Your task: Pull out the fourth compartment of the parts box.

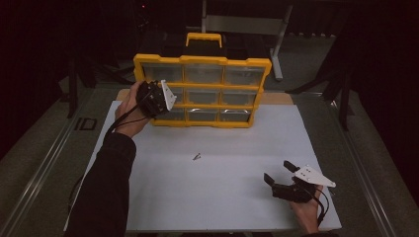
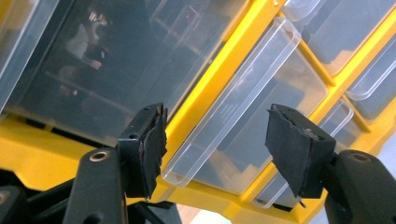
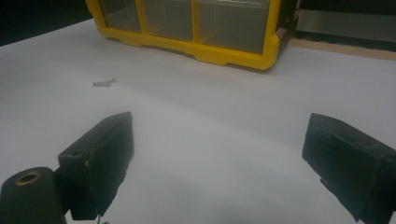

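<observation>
Yellow organizer [image 1: 202,60] stands upright at the far edge of the white counter [image 1: 222,197], its grid of clear drawers facing the person; a yellow carry handle [image 1: 203,38] sits on top. Left tool [image 1: 157,98] is held up against the organizer's left column, at about the middle row, with its grey three-cornered plate [image 1: 168,95] turned toward the drawers. In the left gripper view the left tool [image 2: 224,144] has its jaws parted on either side of one clear drawer [image 2: 247,126], which sticks out a little from the yellow frame [image 2: 205,88]; the drawer's front edge lies between the pads [image 2: 156,144], but a gap shows on both sides, so nothing is clamped. Cannot tell from these views whether either pad touches the plastic. Right tool [image 1: 282,174] rests low near the counter's near right corner, well apart from the organizer, held in the person's right hand [image 1: 306,210]. In the right gripper view the right tool [image 3: 219,158] has its jaws spread wide with bare counter between them: released, grasping nothing. A small metal screw [image 1: 196,157] lies loose on the counter near the middle, between the organizer and the right tool, touching neither; it also shows in the right gripper view [image 3: 104,82], ahead and to the left of the jaws.
</observation>
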Motion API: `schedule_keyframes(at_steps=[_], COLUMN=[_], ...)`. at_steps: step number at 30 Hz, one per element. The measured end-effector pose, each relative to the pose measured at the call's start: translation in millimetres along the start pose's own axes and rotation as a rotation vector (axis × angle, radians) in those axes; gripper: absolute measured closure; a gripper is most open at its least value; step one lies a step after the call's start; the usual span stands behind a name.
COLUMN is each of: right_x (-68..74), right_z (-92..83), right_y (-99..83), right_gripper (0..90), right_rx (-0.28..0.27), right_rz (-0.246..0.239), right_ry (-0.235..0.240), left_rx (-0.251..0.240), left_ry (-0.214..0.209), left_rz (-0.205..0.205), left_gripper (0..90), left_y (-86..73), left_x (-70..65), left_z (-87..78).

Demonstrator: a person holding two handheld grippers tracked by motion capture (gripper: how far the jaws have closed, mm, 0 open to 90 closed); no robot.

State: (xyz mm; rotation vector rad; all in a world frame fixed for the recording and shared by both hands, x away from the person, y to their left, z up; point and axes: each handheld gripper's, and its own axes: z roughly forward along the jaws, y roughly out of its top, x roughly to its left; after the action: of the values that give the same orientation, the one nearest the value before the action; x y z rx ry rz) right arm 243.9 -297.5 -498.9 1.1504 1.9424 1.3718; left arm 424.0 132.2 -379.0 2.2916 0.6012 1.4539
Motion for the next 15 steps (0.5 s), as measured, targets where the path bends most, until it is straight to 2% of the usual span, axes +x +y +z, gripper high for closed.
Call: schedule_keyframes(at_steps=[6, 11, 13, 15], right_x=[-0.3, 0.0, 0.0, 0.0], right_z=[-0.2, -0.2, -0.3, -0.3], right_y=[0.0, 0.0, 0.0, 0.1], right_gripper=[8.8, 8.9, 8.8, 8.9], right_rx=[-0.001, 0.0, -0.001, -0.001], right_rz=[0.002, -0.001, -0.001, 0.0], right_ry=[-0.002, -0.001, -0.001, -0.001], left_rx=[0.019, 0.023, 0.035, 0.035], left_ry=[0.042, 0.074, 0.098, 0.103], left_rz=[0.089, 0.147, 0.186, 0.194], left_gripper=[44.4, 47.7, 48.8, 49.7], left_y=[2.2, 2.5, 2.8, 2.8], left_x=[-5.2, -11.2, -13.5, -14.5], left_z=[1.9, 5.0, 5.8, 6.1])
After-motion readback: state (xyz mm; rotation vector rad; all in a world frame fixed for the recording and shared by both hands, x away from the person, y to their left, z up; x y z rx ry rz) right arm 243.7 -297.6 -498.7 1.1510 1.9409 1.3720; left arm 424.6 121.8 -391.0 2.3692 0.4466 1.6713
